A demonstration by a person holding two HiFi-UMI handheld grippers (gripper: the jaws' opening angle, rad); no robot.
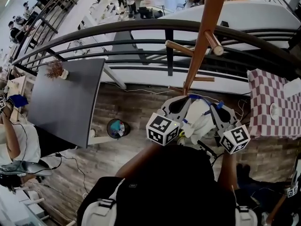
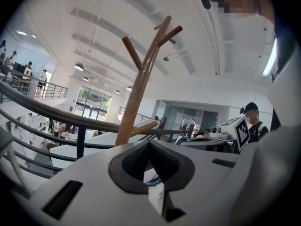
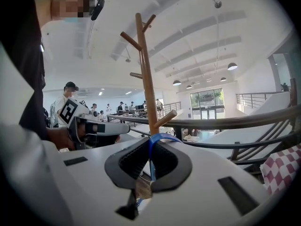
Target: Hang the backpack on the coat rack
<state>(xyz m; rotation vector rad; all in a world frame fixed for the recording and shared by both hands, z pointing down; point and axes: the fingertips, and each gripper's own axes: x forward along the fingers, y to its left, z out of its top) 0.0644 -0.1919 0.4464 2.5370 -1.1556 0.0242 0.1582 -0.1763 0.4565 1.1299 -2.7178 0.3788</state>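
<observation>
- Backpack (image 1: 199, 122): a pale bag, mostly hidden, that hangs beneath the tips of the two grippers, just in front of the coat rack's (image 1: 203, 41) wooden trunk and on none of its pegs.
- Both bare forearms reach forward side by side. The grippers are held about level and angle in toward each other.
- Left gripper (image 1: 187, 99): its jaws are pressed together, with a bit of the bag's blue carry loop (image 1: 197, 98) showing low between them.
- Right gripper (image 1: 217, 106): its jaws pinch the same loop, which arches up over their tips in the right gripper view.
- Two marker cubes, one on each gripper, show square black-and-white patterns. A small label on the person's black top is too small to read.
- Four pegs show on the rack in the right gripper view.
</observation>
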